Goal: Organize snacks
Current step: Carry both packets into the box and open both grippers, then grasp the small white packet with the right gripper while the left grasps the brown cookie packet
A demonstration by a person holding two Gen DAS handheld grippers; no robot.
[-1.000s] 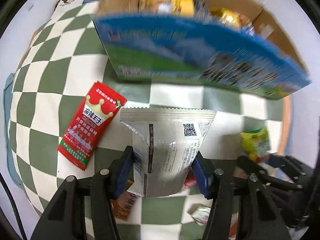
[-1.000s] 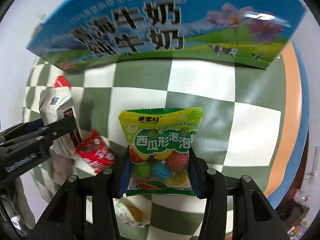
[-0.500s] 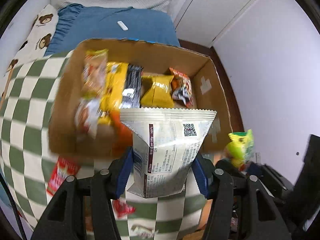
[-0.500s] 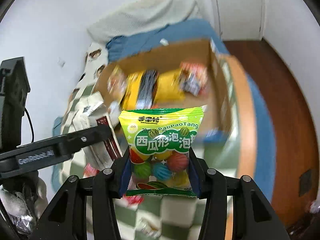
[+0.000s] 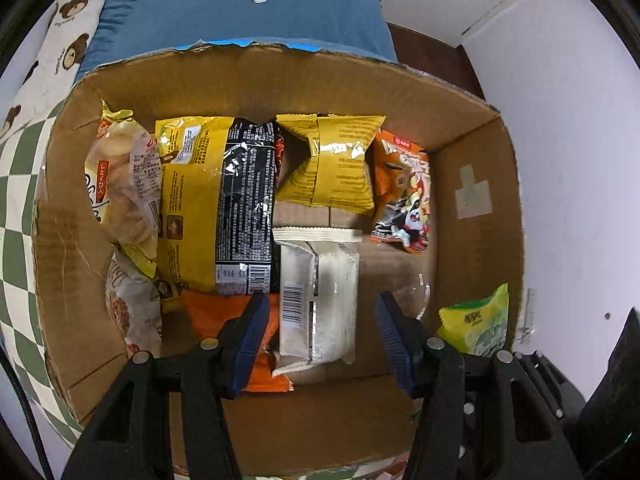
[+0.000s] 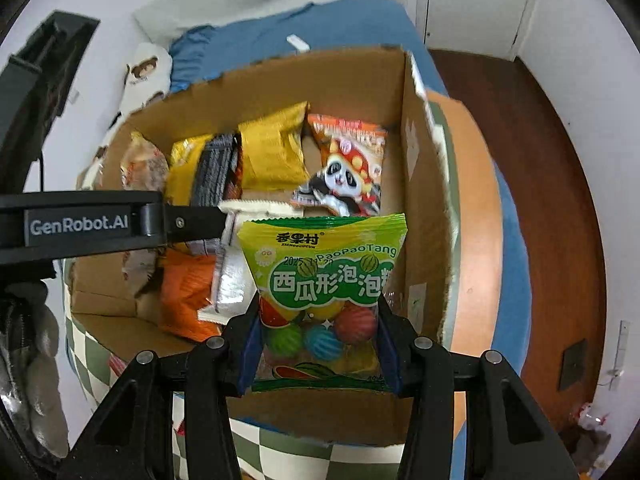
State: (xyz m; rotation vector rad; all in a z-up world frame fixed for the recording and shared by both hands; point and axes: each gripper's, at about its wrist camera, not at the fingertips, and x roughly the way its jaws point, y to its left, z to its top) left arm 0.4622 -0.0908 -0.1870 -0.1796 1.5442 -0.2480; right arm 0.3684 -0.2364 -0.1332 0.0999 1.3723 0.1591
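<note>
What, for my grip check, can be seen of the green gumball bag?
The green gumball bag is a glossy plastic pouch with a serrated top edge, white characters and "PaoPaoTang" print. A clear lower window shows striped coloured balls. It looks sealed and stands upright, pinched at both sides by the right claw, over the cardboard box.

Both grippers have been carried off the checked cloth [image 5: 16,184] and are now hung over the open cardboard box [image 5: 472,200]. The white packet [image 5: 316,296] has been let go by the left gripper [image 5: 320,320] and is now lying in the box among the other snacks, clear of both pads, though the jaws have just been closed a little. The green bubble-gum bag [image 6: 324,264] has been brought above the box's right end by the right gripper [image 6: 318,336].
</note>
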